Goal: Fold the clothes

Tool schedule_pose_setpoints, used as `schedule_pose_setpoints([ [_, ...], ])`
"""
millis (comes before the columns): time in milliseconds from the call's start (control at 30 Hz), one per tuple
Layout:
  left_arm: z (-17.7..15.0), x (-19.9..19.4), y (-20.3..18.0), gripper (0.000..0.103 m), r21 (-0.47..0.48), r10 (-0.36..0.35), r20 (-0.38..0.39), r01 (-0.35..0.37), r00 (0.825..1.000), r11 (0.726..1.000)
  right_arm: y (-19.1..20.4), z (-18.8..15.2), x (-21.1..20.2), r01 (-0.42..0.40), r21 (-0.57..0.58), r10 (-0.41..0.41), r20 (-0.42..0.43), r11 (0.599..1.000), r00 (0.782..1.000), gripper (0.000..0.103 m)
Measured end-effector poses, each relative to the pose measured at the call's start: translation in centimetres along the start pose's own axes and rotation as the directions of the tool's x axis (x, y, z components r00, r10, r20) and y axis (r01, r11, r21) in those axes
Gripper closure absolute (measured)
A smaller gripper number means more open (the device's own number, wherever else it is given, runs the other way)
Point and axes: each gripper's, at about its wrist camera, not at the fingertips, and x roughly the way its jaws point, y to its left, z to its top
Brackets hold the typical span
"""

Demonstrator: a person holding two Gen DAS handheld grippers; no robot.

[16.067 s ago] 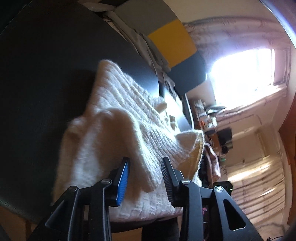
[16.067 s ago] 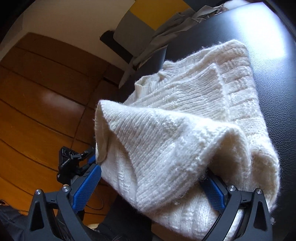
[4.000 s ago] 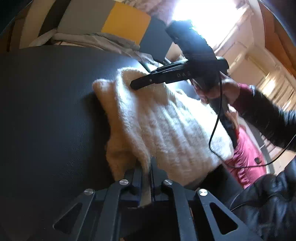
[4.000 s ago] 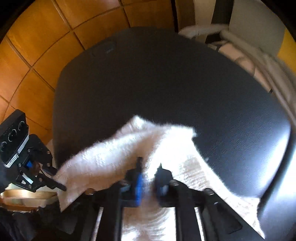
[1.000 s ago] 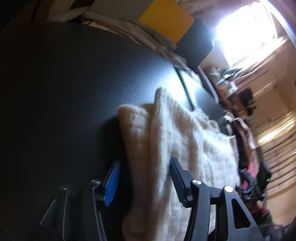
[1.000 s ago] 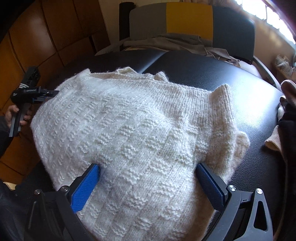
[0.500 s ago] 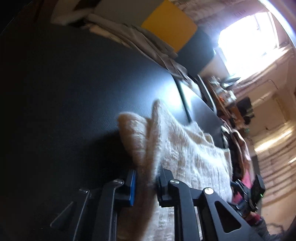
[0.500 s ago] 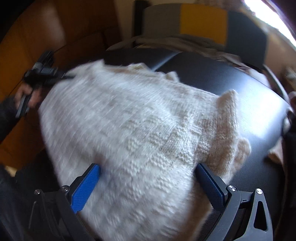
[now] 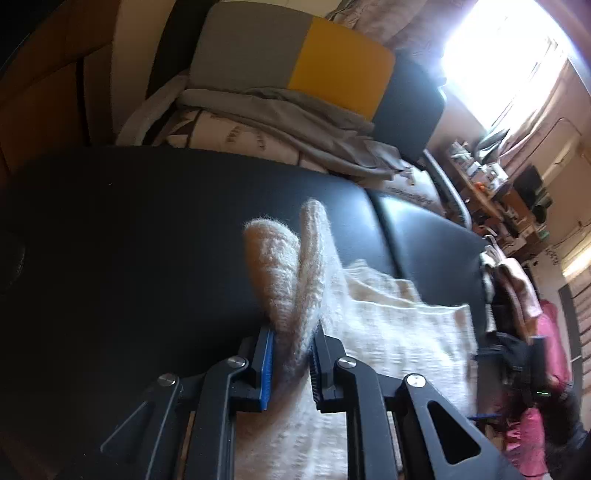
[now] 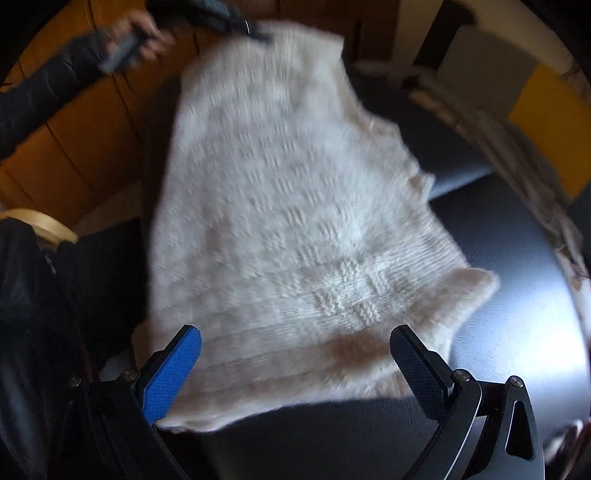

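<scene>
A cream knitted sweater (image 10: pixel 288 206) lies partly on a black padded table (image 10: pixel 517 302). My left gripper (image 9: pixel 291 332) is shut on a bunched corner of the sweater (image 9: pixel 291 280) and holds it lifted off the table. In the right wrist view that far corner hangs raised from the left gripper (image 10: pixel 251 33). My right gripper (image 10: pixel 295 354) is open and empty, its fingers spread wide over the sweater's near ribbed hem.
A grey, yellow and black cushion (image 9: pixel 295 62) sits on a pile of grey clothes (image 9: pixel 280 114) past the table's far edge. Pink clothes (image 9: pixel 517 284) and a cluttered shelf (image 9: pixel 491 177) are at the right. A wood floor (image 10: pixel 85 129) lies left of the table.
My left gripper closed on the sweater's corner and lifted it. My right gripper stayed open and drew back toward the hem as the sweater was pulled up and away.
</scene>
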Motion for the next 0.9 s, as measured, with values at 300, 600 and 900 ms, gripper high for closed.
schedule_pose_setpoints([
  [300, -1.3, -3.1, -7.9, 0.088, -0.039, -0.240, 0.019, 0.241, 0.971, 0.970, -1.3, -1.7, 2.4, -0.014, 0.056, 0.011, 0.059, 0.998, 0.998, 0.000],
  [600, -1.4, -0.7, -18.4, 0.088, -0.081, -0.367, 0.033, 0.369, 0.929, 0.926, -1.0, -3.4, 2.2, -0.004, 0.148, -0.026, 0.202, 0.989, 0.979, 0.000],
  [900, -4.7, 5.6, -27.6, 0.103, 0.013, -0.410, -0.104, 0.413, 0.906, 0.911, -0.9, -4.8, 2.0, -0.022, 0.186, -0.034, 0.294, 0.982, 0.955, 0.000],
])
